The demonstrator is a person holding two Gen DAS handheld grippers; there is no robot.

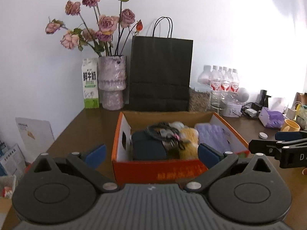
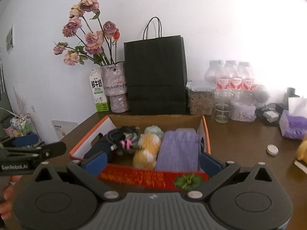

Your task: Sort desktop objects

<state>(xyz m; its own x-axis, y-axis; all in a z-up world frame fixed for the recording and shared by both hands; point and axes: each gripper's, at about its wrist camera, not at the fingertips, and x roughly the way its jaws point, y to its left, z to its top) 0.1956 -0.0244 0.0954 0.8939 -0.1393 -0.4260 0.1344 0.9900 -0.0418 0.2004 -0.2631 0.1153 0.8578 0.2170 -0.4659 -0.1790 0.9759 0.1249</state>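
Note:
An orange cardboard box point(image 1: 153, 169) point(image 2: 153, 178) stands on the brown desk. Inside lie a dark blue pouch point(image 1: 148, 146), a coiled black cable point(image 1: 163, 131) point(image 2: 122, 134), a yellow plush toy point(image 1: 189, 141) point(image 2: 146, 150) and a purple knitted piece point(image 1: 214, 137) point(image 2: 178, 149). My left gripper point(image 1: 151, 154) is open and empty, just in front of the box. My right gripper point(image 2: 152, 163) is open and empty, at the box's near wall. Each gripper shows at the edge of the other's view.
Behind the box stand a black paper bag point(image 1: 161, 74), a vase of dried roses point(image 1: 112, 82), a milk carton point(image 1: 89, 83), water bottles point(image 1: 222, 80) and a glass point(image 2: 222, 105). To the right lie a purple tissue pack point(image 1: 271, 117), a yellow mug point(image 1: 290, 125) and a small white cap point(image 2: 272, 149).

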